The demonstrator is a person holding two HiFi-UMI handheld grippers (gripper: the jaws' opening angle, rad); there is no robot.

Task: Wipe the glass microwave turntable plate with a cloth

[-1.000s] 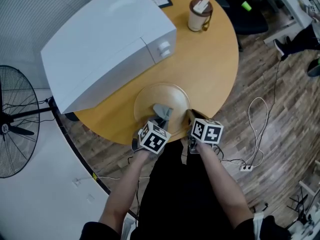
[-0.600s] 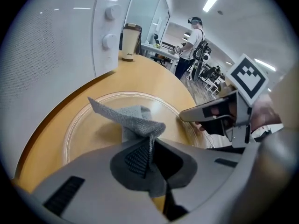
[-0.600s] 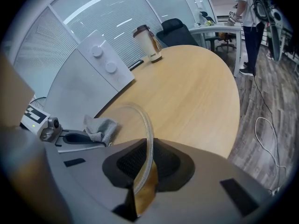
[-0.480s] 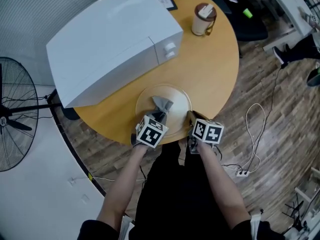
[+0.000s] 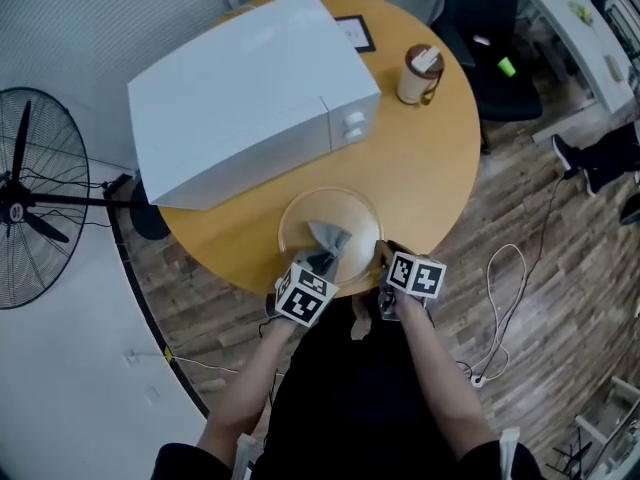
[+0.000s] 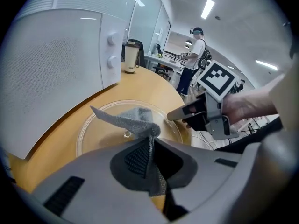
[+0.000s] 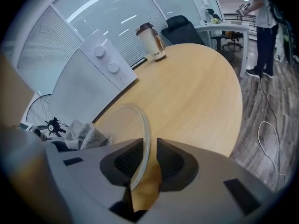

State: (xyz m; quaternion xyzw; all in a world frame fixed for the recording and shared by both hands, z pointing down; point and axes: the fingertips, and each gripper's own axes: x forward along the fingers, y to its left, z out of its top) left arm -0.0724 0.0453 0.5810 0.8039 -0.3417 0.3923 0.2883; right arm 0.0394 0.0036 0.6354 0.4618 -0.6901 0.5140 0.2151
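**Cloth pinched over plate, right jaws slack on the rim**

Glass turntable plate point(image 5: 297, 218) lies on the round wooden table point(image 5: 430, 158), at the edge nearest the person holding the grippers. It sits just in front of the white microwave point(image 5: 240, 98).

Left gripper point(image 6: 150, 138): jaws pressed together on a fold of the grey cloth point(image 6: 127, 119). The cloth bunches at the pinch, and one corner sticks out flat to the side. It sits over the near half of the plate. Contact with the glass cannot be judged from any view.

Right gripper point(image 7: 149, 146): at the plate's near right edge, with the clear rim running up between its jaws. The jaws have just been opening. The rim sits against the left pad, and a gap shows between the rim and the other pad, so this is a loose straddle, not a clamp.

The two grippers are side by side at the table edge, both pointing down towards the plate, near each other but not touching.

Elsewhere:
- A lidded cup point(image 5: 418, 74) stands on the far right of the table, well apart from the plate.
- A pedestal fan point(image 5: 20, 203) stands on the floor to the left.
- A second person point(image 6: 196, 55) stands in the background.
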